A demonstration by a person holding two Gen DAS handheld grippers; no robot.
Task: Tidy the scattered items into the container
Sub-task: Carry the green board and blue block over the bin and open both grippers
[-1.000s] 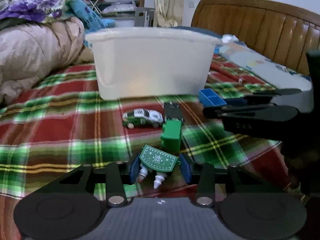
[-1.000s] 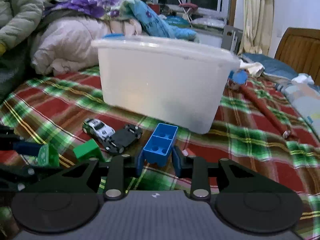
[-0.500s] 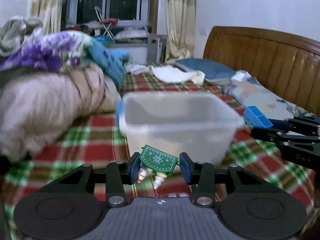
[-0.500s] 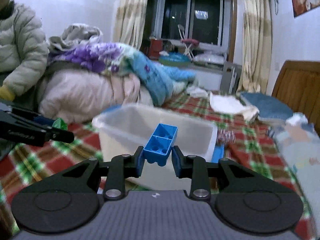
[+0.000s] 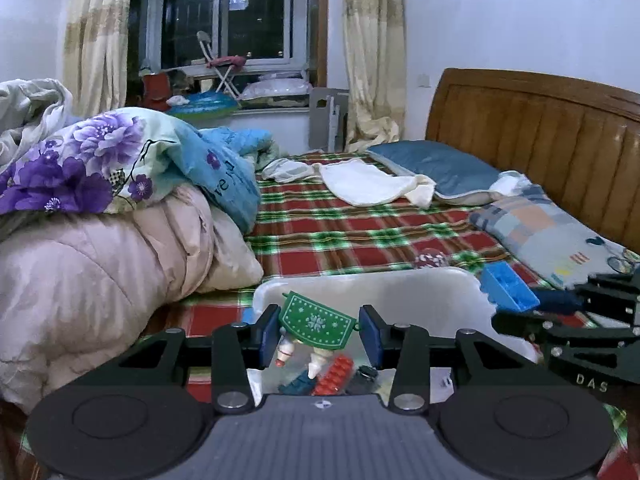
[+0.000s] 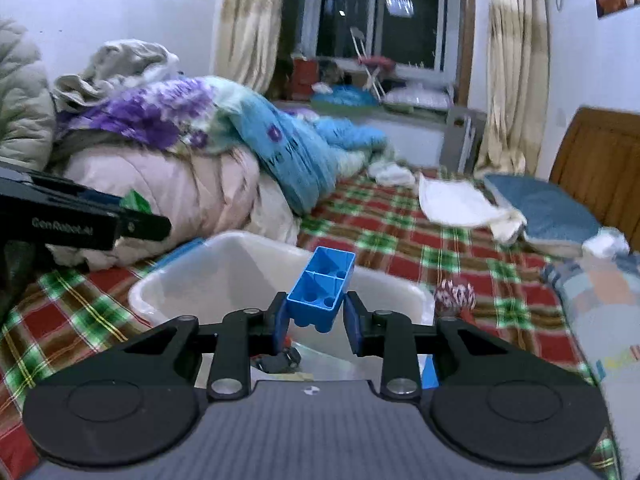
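Note:
My left gripper [image 5: 319, 336] is shut on a green toy piece [image 5: 317, 322] with a white snowflake pattern and small white figures under it, held over the white plastic container [image 5: 400, 280]. Inside the container lie a red brick [image 5: 334, 374] and dark toys. My right gripper [image 6: 316, 322] is shut on a blue brick [image 6: 322, 290], held over the same container [image 6: 224, 264]. The right gripper with its blue brick also shows in the left wrist view [image 5: 508, 286]; the left gripper shows in the right wrist view [image 6: 132, 224].
The container sits on a red-green plaid bed cover [image 5: 360, 236]. Piled quilts [image 5: 100, 248] lie left, pillows [image 5: 440, 168] and a wooden headboard [image 5: 540, 132] right. A patterned ball [image 6: 454, 296] lies beside the container.
Both grippers have risen from the bed cover with their toys and moved forward over the container's opening. The toy cars and green block left on the cover have dropped out of view.

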